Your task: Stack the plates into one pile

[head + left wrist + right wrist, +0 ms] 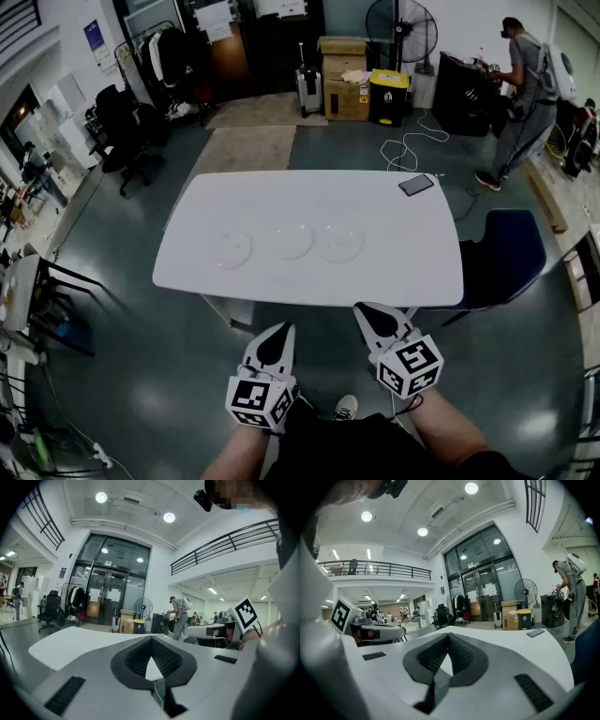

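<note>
Three clear round glass plates point(292, 241), faint against the white rectangular table point(394, 258), lie flat in a left-to-right row. My left gripper point(278, 334) and right gripper point(368, 314) hover near me, both closed and empty.

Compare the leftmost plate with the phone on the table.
The leftmost plate is round; the phone is rectangular. The leftmost plate is clear and barely stands out from the white table; the phone is dark and obvious. The leftmost plate sits left of the table's middle; the phone lies by its far right corner. Both lie flat on the table.
</note>
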Available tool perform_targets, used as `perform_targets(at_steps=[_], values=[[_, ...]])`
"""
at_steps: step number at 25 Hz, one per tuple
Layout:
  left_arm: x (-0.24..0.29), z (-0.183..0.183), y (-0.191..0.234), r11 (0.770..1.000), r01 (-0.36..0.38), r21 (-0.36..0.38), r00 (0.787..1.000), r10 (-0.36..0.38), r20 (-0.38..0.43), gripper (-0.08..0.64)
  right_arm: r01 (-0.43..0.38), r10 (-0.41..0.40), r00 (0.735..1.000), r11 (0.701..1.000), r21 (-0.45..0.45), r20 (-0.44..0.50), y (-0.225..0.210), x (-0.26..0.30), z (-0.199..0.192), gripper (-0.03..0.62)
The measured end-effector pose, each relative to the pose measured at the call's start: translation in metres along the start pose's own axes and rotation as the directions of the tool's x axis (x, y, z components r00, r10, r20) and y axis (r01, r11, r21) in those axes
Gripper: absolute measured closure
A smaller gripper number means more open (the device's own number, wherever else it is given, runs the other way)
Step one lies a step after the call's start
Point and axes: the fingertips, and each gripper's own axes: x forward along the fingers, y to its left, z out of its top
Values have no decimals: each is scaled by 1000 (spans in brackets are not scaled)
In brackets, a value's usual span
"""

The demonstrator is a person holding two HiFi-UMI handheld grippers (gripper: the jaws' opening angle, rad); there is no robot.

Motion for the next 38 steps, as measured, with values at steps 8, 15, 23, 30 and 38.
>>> perform_targets(at_steps=[8,15,23,30,38], values=[[2,5,-2,1000,-10,12,1000,9,17,543,-8,7,999,1000,9,31,-3,-2,6,575],[4,16,0,999,-29,27,999,28,39,543,-22,23,998,1000,-6,58,-8,-4,16,574],[15,22,14,997,-52,48,997,49,57,441,-37,39,995,999,-27,90,-13,7,24,439],[32,23,33,997,-51,51,997,48,55,376,-18,21,996,999,-38,89,-22,27,28,414],[55,25,68,999,-18,42,999,16,40,354,25,-23,997,999,-28,78,-28,64,33,411]])
